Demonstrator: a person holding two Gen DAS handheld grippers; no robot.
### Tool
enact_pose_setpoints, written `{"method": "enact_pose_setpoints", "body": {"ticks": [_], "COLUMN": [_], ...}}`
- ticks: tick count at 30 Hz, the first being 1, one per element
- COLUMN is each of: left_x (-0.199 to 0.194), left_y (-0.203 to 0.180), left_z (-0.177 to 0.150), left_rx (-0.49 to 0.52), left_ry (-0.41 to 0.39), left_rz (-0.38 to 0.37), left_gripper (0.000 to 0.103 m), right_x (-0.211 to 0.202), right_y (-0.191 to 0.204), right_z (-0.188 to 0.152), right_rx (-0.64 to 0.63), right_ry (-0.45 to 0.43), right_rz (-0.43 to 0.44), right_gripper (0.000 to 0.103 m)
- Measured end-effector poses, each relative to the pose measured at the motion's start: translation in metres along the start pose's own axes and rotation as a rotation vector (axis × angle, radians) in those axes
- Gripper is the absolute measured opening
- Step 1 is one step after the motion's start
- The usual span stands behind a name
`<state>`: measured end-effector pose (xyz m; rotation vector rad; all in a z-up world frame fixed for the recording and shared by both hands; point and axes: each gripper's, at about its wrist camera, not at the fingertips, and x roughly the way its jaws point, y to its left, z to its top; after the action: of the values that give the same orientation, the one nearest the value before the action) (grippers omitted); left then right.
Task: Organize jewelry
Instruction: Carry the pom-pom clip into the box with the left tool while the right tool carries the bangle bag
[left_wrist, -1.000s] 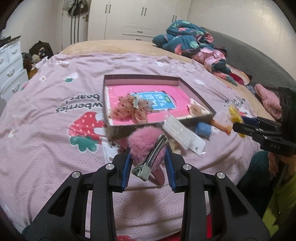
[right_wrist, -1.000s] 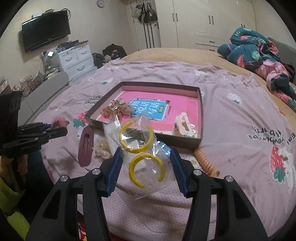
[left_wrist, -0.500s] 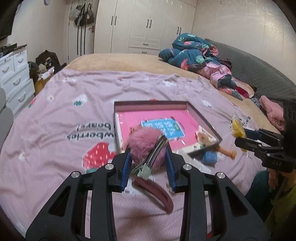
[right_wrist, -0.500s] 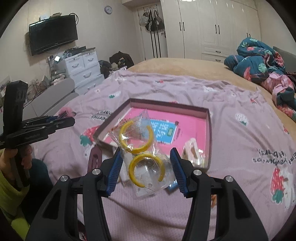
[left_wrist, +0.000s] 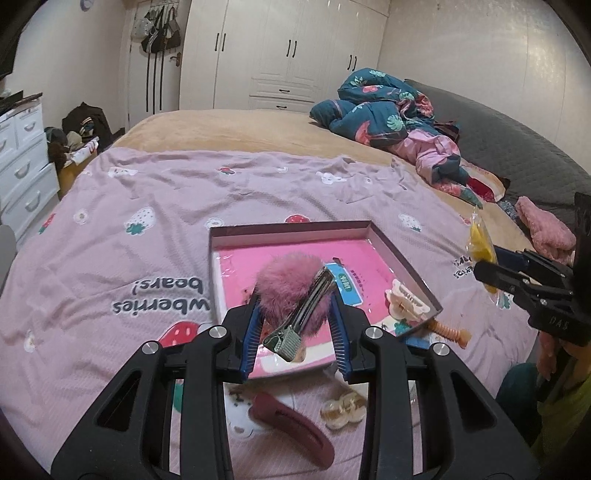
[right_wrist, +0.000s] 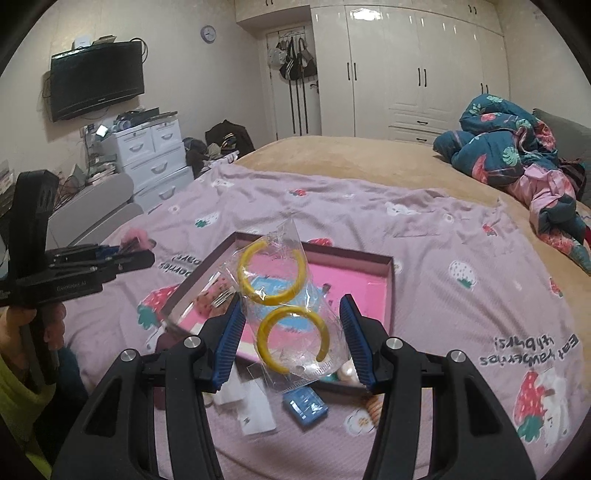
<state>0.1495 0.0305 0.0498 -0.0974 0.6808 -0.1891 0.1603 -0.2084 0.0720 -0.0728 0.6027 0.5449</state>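
Note:
My left gripper (left_wrist: 295, 332) is shut on a fluffy pink pom-pom hair clip (left_wrist: 291, 286) with a metal clip, held above the near edge of the open box (left_wrist: 291, 229) with a pink lining. My right gripper (right_wrist: 291, 339) is shut on a clear bag of yellow hoop earrings (right_wrist: 280, 295), held above the box (right_wrist: 388, 291). In the box lie a cream claw clip (left_wrist: 406, 304) and a pink patterned clip (right_wrist: 214, 295). The right gripper shows at the right of the left wrist view (left_wrist: 517, 273); the left gripper shows at the left of the right wrist view (right_wrist: 122, 258).
On the pink strawberry bedspread (left_wrist: 129, 258) near the box lie a maroon snap clip (left_wrist: 295, 432), a pale shell-like clip (left_wrist: 343, 410), an orange coil hair tie (left_wrist: 450, 330), a blue packet (right_wrist: 304, 400) and white cards (right_wrist: 255, 406). Bundled clothes (left_wrist: 391, 110) lie far right.
Both grippers have risen and tilted up with their items still held. The box and the loose items now sit lower in both views.

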Motion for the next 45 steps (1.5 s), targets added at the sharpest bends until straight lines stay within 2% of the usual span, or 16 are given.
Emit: {"method": "enact_pose_setpoints", "body": {"ticks": [15, 33, 45], "left_x": [0.064, 0.115, 0.120], "left_y": [-0.013, -0.008, -0.001], "left_z": [0.003, -0.024, -0.025], "left_rx": [0.001, -0.002, -0.016], "left_ry": [0.091, 0.211, 0.229], "left_rz": [-0.050, -0.099, -0.094], "left_gripper": [0.024, 0.025, 0.039], "right_x": [0.040, 0.119, 0.171], "right_y": [-0.033, -0.041, -0.029], "right_z": [0.015, 0.006, -0.009], "right_rx": [0.074, 0.134, 0.126], "right_ry": [0.048, 0.216, 0.337], "right_rz": [-0.032, -0.039, -0.006], "right_gripper": [0.051, 0.051, 0.051]}}
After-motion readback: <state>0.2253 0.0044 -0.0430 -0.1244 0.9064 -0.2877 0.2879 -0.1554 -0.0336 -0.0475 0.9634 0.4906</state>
